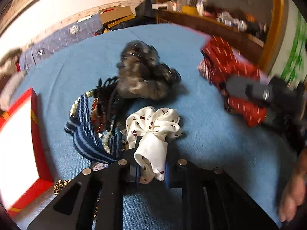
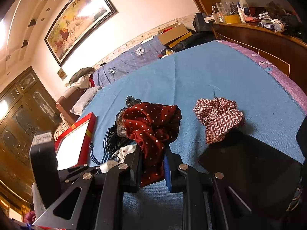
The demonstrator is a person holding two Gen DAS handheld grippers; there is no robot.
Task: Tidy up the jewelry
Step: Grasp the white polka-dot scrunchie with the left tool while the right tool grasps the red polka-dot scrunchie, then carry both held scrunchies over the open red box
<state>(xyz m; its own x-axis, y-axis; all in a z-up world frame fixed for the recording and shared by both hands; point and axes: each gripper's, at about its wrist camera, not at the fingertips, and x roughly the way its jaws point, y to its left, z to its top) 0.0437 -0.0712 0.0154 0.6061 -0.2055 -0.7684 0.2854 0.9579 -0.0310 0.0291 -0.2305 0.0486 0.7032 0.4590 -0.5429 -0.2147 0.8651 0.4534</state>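
Note:
My left gripper [image 1: 151, 153] is shut on a white cherry-print scrunchie [image 1: 153, 126] just above the blue cloth [image 1: 201, 134]. To its left lies a pile with a blue striped band [image 1: 86, 134], pearl beads [image 1: 106, 143] and dark red beads [image 1: 97, 118]. A grey fuzzy scrunchie [image 1: 142, 72] lies beyond. My right gripper [image 2: 151, 153] is shut on a dark red polka-dot scrunchie [image 2: 151, 122]; it also shows blurred in the left wrist view [image 1: 239, 80]. A red plaid scrunchie [image 2: 218, 118] lies on the cloth to the right.
A red box with a white inside [image 1: 19, 143] sits at the left; it also shows in the right wrist view [image 2: 74, 143]. A dark flat object [image 2: 249, 164] lies by the plaid scrunchie. A cluttered wooden shelf [image 2: 259, 36] runs along the back right.

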